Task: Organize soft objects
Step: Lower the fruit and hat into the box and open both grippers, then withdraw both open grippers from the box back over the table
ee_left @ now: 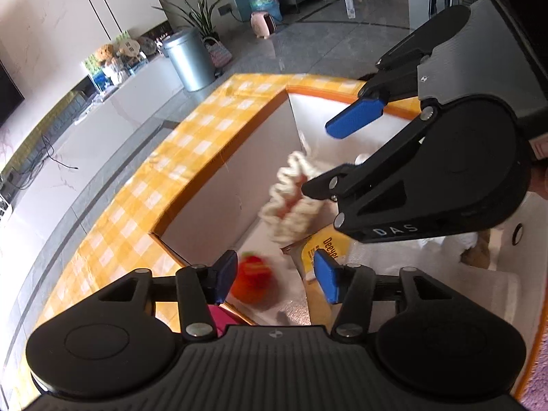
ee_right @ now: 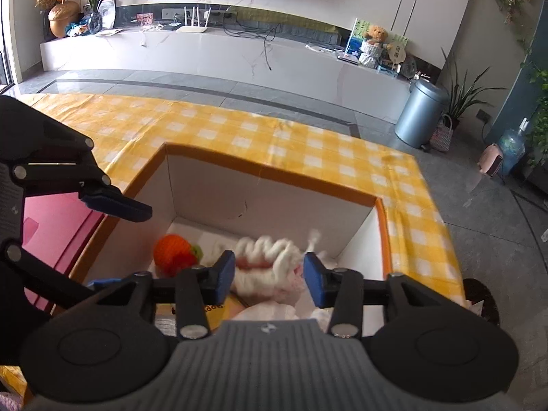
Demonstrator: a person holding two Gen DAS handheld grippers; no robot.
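Ribbed grey housing and blue pads of right gripper (ee_right: 269, 279) nearest, jaws apart, gripping nothing. Beyond, blurred cream woolly knit (ee_right: 270, 260) inside white-walled cardboard box (ee_right: 274, 191), beside crocheted orange strawberry (ee_right: 173, 253). Left gripper (ee_left: 274, 275) likewise open, empty. Yellow-checked cloth over counter (ee_right: 308, 137).
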